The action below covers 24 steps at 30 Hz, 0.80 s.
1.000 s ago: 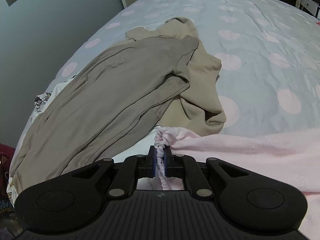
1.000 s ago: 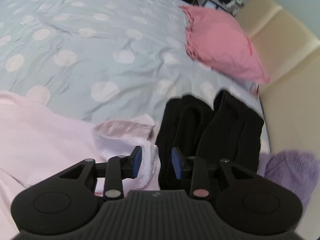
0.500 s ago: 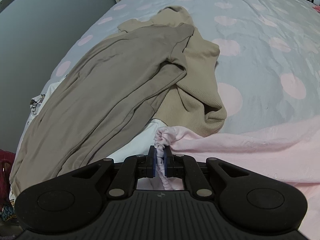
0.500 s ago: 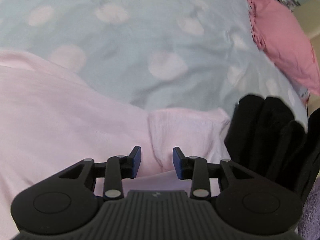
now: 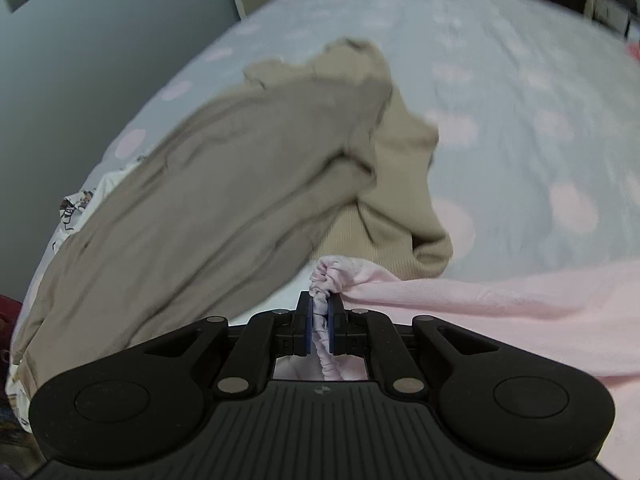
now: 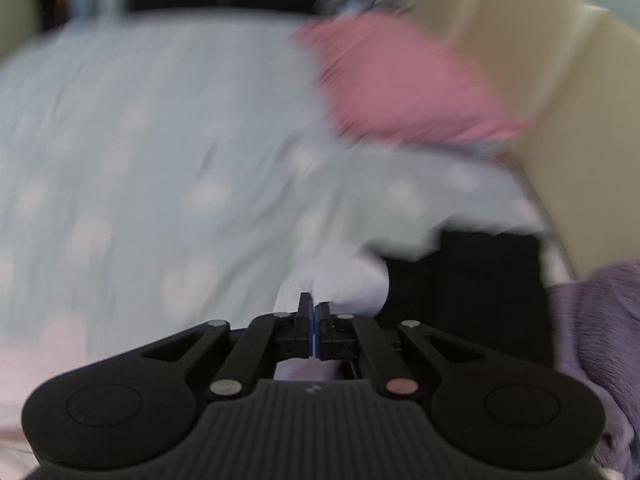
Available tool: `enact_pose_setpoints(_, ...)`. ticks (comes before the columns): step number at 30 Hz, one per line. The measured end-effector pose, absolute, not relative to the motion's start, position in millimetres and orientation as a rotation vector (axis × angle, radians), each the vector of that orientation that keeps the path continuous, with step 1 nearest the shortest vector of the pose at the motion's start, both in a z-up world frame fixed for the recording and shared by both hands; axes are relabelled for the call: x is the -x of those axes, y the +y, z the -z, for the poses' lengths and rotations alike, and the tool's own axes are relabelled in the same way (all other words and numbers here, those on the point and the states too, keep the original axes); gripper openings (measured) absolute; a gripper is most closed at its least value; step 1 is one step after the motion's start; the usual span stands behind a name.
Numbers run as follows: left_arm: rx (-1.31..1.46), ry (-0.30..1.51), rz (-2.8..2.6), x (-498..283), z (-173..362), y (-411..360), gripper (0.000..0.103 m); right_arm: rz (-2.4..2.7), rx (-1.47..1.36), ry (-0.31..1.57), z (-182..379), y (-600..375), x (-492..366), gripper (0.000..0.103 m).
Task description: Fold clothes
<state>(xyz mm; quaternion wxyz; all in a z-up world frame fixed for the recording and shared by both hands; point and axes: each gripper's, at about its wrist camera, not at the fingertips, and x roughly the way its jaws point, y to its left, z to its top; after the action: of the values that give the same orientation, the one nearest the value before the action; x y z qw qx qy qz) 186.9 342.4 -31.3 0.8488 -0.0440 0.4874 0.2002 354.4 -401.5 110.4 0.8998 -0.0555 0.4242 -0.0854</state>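
A pale pink garment (image 5: pixel 500 304) lies on the spotted bed, stretched toward the right. My left gripper (image 5: pixel 319 312) is shut on a bunched corner of it, the fabric puckered between the pads. In the right wrist view my right gripper (image 6: pixel 315 316) is shut on another pale pink fold (image 6: pixel 340 284) of the same garment; the view is blurred by motion. More of the pink cloth (image 6: pixel 36 360) shows at lower left.
A taupe garment (image 5: pixel 208 216) and a beige ribbed one (image 5: pixel 400 200) lie in a heap ahead of the left gripper. Black clothes (image 6: pixel 472 280), a purple fuzzy item (image 6: pixel 600 328), a pink pillow (image 6: pixel 400 88) and a beige headboard (image 6: pixel 560 80) are near the right gripper.
The right gripper has closed on the pink fold and is swinging upward, blurring its view. The left gripper keeps its hold and has shifted slightly.
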Motion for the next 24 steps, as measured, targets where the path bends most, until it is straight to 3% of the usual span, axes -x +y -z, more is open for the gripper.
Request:
enact_pose_setpoints(6,0.146,0.904,-0.403,-174.4,-2.3,339.9,0.005,0.231,-0.014,0.759,-186.0,-426.4,-327.9,0.001)
enact_pose_setpoints(24,0.109,0.886,-0.211,-78.1,-30.9,351.7,0.005,0.125,-0.065,0.749,-183.2,-465.6,-145.0,0.001)
